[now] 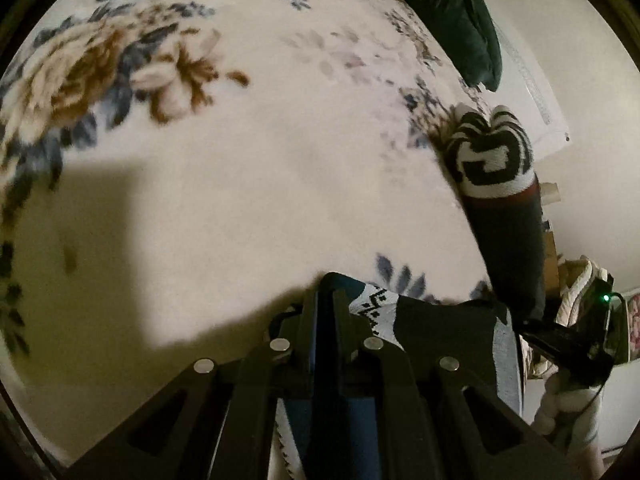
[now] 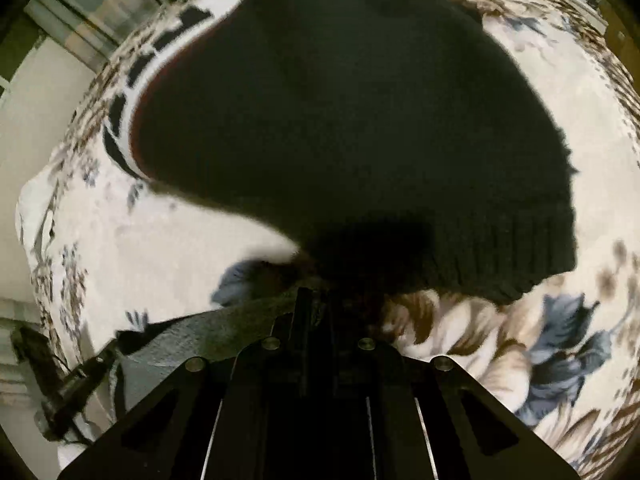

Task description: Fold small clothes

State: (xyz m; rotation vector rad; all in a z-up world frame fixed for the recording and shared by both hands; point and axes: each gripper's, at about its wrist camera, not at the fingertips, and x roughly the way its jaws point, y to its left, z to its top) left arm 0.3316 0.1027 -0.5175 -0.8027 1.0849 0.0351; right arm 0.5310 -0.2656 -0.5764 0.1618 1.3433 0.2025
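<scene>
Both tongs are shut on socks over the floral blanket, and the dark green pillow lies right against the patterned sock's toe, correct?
Not quite. The left wrist view shows the dark green pillow lying apart from the patterned sock, with bare floral blanket between them. Otherwise fine: left tongs and right tongs are clamped on fabric.

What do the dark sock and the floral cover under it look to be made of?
Dark sock: knitted yarn, probably wool or acrylic, matte and slightly fuzzy; ribbed cuff and a woven white-and-black patterned band show.
Floral cover: plush fleece-like blanket, probably synthetic; soft nap blurs the printed flowers, no sheen.
</scene>
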